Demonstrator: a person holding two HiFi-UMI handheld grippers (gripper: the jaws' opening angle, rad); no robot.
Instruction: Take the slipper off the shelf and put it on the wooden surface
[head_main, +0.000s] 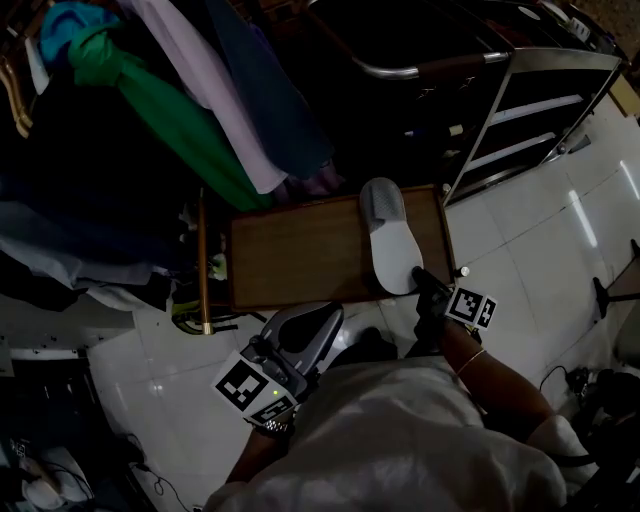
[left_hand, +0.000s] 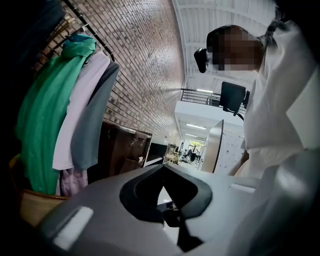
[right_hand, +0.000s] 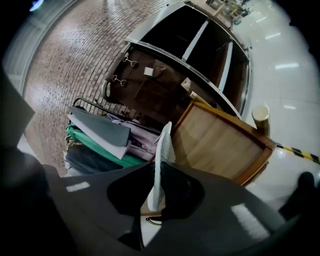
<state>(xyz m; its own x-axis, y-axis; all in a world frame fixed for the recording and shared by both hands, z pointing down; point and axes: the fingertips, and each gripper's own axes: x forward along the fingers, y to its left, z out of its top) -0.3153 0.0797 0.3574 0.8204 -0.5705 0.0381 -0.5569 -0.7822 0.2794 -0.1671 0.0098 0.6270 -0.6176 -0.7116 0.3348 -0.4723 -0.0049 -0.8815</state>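
Wooden desk (head_main: 300, 255) reached: the white slipper (head_main: 388, 235) is seen lying along its right side, clear of the metal shelf (head_main: 520, 110). Its near heel is pinched by the right tongs (head_main: 424, 278), so only release is judged left. The left tongs (head_main: 330, 318) are held closed and empty.

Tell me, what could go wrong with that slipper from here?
1. The right claw pinches only the thin heel end of the white slipper. A hold that small could slip or let the slipper twist.
2. The heel lies close to the near right corner of the wooden surface. If it is let go carelessly there, it might slide off onto the tiled floor.
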